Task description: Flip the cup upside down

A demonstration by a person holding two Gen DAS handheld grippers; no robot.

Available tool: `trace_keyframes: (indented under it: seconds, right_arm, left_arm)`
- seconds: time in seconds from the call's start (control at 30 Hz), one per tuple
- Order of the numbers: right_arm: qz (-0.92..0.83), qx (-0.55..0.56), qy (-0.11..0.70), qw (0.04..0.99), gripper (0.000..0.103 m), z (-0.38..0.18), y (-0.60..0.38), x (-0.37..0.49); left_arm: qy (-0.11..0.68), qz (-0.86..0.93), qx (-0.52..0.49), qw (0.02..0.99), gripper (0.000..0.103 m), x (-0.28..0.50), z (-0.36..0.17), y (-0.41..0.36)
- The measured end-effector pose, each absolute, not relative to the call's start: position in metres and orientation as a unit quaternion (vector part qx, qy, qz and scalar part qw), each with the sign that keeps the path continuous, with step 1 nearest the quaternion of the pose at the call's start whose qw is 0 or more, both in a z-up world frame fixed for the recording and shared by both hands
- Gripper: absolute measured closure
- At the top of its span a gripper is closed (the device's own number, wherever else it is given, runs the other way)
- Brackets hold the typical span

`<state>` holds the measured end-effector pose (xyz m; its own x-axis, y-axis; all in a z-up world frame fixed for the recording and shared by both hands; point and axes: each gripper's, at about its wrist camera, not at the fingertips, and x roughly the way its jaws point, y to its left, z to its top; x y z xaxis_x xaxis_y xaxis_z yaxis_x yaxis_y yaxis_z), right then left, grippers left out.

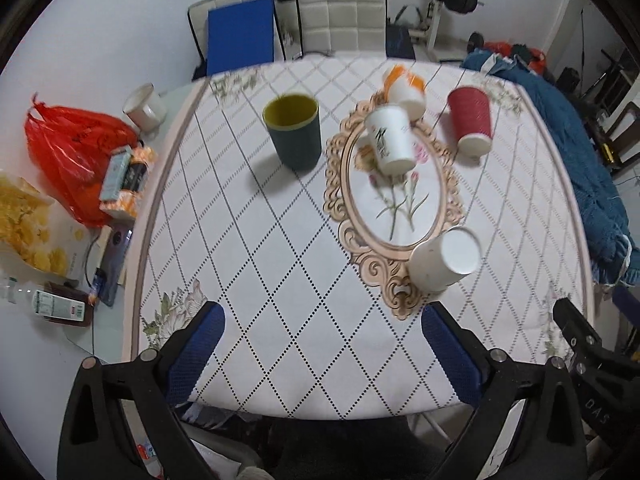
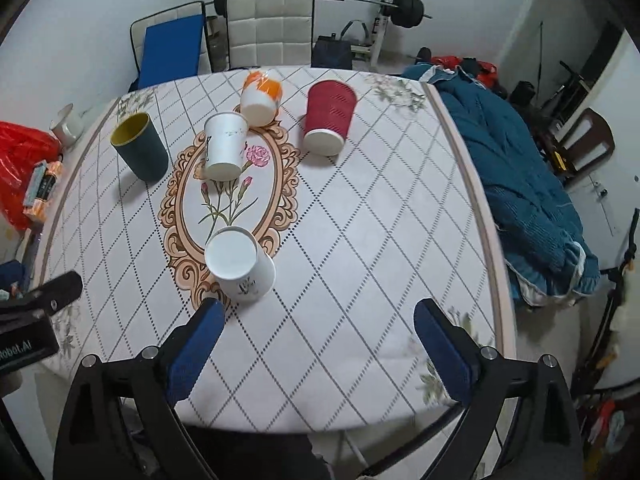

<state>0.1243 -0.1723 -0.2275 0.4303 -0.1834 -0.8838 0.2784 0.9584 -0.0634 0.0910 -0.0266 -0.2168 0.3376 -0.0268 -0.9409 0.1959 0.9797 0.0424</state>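
A dark green cup [image 1: 294,132] with a yellow inside stands upright, mouth up, on the table; it also shows in the right wrist view [image 2: 140,147]. A white printed cup [image 1: 390,138] [image 2: 225,146], an orange-and-white cup [image 1: 405,90] [image 2: 261,97] and a red ribbed cup [image 1: 471,125] [image 2: 329,117] stand upside down. A white cup [image 1: 445,259] [image 2: 240,264] stands mouth up near the front. My left gripper [image 1: 322,344] is open and empty above the table's front edge. My right gripper [image 2: 318,340] is open and empty, just right of the near white cup.
A patterned cloth [image 2: 360,260] covers the table. Left of it lie a red bag [image 1: 68,148], snack packs [image 1: 124,184], a white mug [image 1: 145,109] and bottles. A blue quilt [image 2: 520,176] lies along the right edge. Chairs [image 2: 269,30] stand behind.
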Motion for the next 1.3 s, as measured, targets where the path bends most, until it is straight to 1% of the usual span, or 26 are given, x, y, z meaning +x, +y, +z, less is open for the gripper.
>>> trace_keyframes:
  seconds: [0.33,0.87,1.07,1.3]
  right_arm:
    - [-0.120,0.074,0.484,0.864,0.005,-0.159,-0.184,0.061]
    - [-0.094,0.044,0.426,0.899,0.005,-0.047,-0.180,-0.044]
    - [-0.093,0.038,0.402,0.910,0.005,-0.011,-0.181,-0.077]
    - [-0.087,0.035,0.388,0.917,0.005,0.012,-0.178,-0.097]
  left_arm:
    - [0.529,-0.066,0.066,0.844,0.002,0.037,-0.149,-0.030]
    - [0.478,-0.061,0.058,0.874,0.002,-0.048,-0.060,-0.025]
    - [0.467,-0.064,0.053,0.880,0.002,-0.069,-0.036,-0.026]
    - [0.463,-0.062,0.051,0.883,0.002,-0.083,-0.023,-0.027]
